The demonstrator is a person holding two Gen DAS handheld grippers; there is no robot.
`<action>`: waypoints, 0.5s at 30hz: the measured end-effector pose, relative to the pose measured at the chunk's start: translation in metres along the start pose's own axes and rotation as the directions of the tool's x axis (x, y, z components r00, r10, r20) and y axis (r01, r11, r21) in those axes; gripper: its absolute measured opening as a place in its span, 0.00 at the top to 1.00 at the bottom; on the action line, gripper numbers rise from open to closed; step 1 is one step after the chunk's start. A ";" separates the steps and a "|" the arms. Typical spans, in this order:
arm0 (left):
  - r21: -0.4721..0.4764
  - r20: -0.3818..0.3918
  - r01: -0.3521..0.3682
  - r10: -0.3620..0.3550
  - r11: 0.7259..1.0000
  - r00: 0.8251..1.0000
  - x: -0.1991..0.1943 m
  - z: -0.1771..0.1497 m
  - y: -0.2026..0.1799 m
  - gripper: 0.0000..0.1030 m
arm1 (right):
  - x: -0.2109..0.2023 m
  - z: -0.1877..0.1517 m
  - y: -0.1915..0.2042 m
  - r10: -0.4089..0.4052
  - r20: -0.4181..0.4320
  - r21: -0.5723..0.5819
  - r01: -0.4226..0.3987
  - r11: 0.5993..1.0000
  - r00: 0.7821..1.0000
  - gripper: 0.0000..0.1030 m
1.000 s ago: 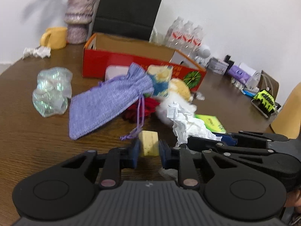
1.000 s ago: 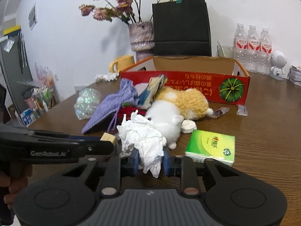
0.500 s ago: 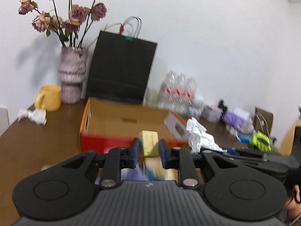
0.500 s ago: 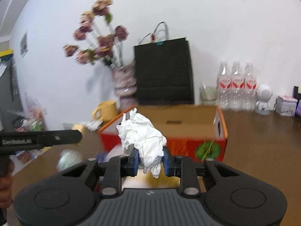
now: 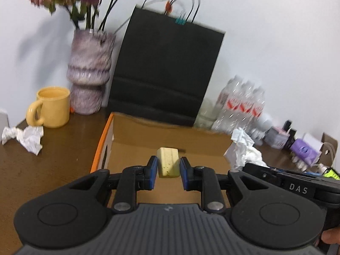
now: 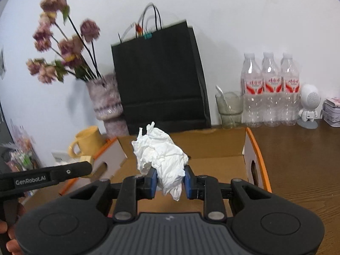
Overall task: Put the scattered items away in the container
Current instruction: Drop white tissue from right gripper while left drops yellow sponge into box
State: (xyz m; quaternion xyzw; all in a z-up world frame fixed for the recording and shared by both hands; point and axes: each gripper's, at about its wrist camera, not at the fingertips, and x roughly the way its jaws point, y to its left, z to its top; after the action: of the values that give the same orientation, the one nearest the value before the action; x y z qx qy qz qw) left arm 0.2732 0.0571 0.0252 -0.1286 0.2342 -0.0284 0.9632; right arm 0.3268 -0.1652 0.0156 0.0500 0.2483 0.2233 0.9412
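"DAS" on right hand-held gripper (image 5: 240,171), "GenRobot.AI" on left hand-held gripper (image 6: 90,166)

Brown wooden table (image 5: 53,170), cardboard box (image 5: 131,140), yellow mug (image 5: 51,109), vase (image 5: 89,74), water bottles (image 6: 269,89)

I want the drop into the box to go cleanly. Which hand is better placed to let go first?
Probably left. The left gripper holds the yellow sponge block squarely over the box floor. The right gripper holds its crumpled tissue above the box too, so it could follow.
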 end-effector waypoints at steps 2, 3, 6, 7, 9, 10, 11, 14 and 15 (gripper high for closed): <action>0.002 -0.021 -0.017 0.017 1.000 1.000 0.009 -0.002 0.003 0.76 | 0.009 -0.002 -0.001 -0.016 -0.028 -0.011 0.016 1.000 0.999 0.75; 0.006 -0.028 -0.028 0.029 1.000 0.999 0.012 -0.002 0.004 0.69 | 0.012 -0.003 -0.001 -0.026 -0.039 -0.021 0.025 0.999 0.999 0.74; 0.023 -0.041 -0.079 0.080 0.997 0.996 0.015 -0.002 0.003 0.09 | 0.016 -0.004 0.003 -0.067 -0.063 -0.059 0.063 0.996 0.996 0.39; 0.030 -0.031 -0.094 0.095 0.995 0.995 0.014 -0.002 0.002 0.01 | 0.016 -0.003 0.003 -0.081 -0.072 -0.070 0.076 0.995 0.994 0.10; 0.044 -0.006 -0.120 0.120 0.992 0.993 0.009 -0.001 -0.001 0.00 | 0.014 -0.003 0.005 -0.101 -0.066 -0.083 0.095 0.992 0.993 0.00; 0.050 -0.005 -0.128 0.128 0.991 0.992 0.008 0.000 -0.002 0.00 | 0.013 -0.002 0.006 -0.106 -0.071 -0.086 0.100 0.991 0.992 0.00; 0.050 -0.007 -0.136 0.136 0.990 0.991 0.007 0.000 -0.003 0.00 | 0.013 -0.001 0.006 -0.109 -0.082 -0.085 0.102 0.991 0.991 0.00; 0.040 -0.012 -0.141 0.142 0.989 0.990 0.007 0.001 -0.003 0.00 | 0.010 0.001 0.006 -0.103 -0.090 -0.074 0.096 0.993 0.991 0.00; 0.040 -0.015 -0.140 0.141 0.989 0.990 0.007 0.001 -0.003 0.00 | 0.010 0.002 0.006 -0.105 -0.089 -0.073 0.099 0.992 0.990 0.00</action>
State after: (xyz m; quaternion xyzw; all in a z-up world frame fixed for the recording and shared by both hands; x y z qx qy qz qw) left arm 0.2799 0.0533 0.0238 -0.0927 0.2505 0.0339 0.9631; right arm 0.3328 -0.1556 0.0141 -0.0053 0.2861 0.1853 0.9401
